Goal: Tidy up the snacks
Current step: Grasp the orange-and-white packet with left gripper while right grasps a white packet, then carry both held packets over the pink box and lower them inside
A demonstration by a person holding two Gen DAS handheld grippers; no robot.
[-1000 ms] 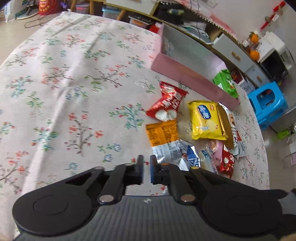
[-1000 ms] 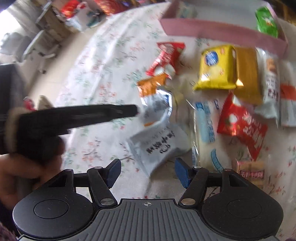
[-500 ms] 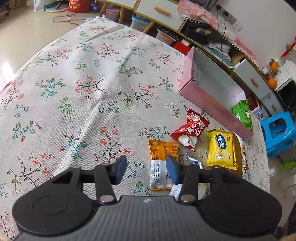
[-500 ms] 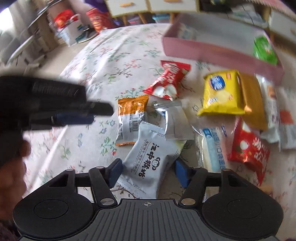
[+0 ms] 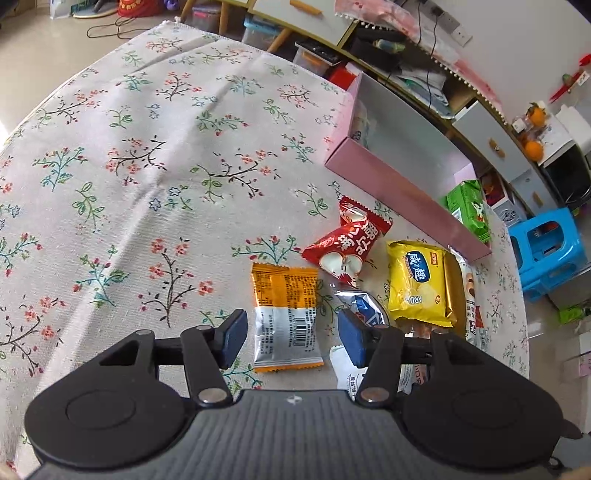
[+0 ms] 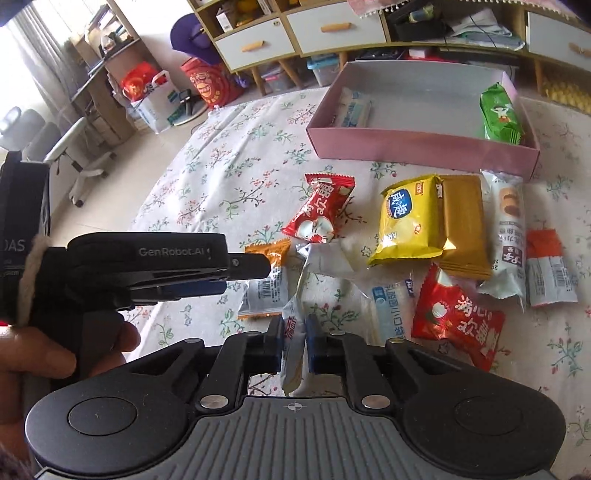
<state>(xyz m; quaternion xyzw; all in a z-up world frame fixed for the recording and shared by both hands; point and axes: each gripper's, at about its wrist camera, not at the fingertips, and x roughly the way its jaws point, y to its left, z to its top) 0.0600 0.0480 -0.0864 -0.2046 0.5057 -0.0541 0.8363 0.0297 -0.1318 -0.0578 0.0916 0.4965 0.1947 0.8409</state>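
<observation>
Snack packets lie loose on the floral tablecloth in front of a pink box (image 6: 424, 147) that holds a green packet (image 6: 500, 114) and a pale packet (image 6: 354, 107). My right gripper (image 6: 295, 349) is shut on a silver-white packet (image 6: 317, 280) and holds it on edge. My left gripper (image 5: 290, 338) is open, its fingers either side of an orange and silver packet (image 5: 286, 317); it also shows from the side in the right wrist view (image 6: 255, 269). A red packet (image 5: 347, 242) and a yellow packet (image 5: 417, 284) lie beyond.
More packets lie to the right: a second red one (image 6: 458, 317), a gold one (image 6: 463, 225), a long biscuit packet (image 6: 511, 229), a clear blue-printed one (image 6: 391, 314). A blue stool (image 5: 550, 251) stands past the table edge. Cabinets (image 6: 332, 29) stand behind.
My right gripper has closed on the silver-white packet and lifted it on edge. My left gripper has opened wider and sits over the orange and silver packet.
</observation>
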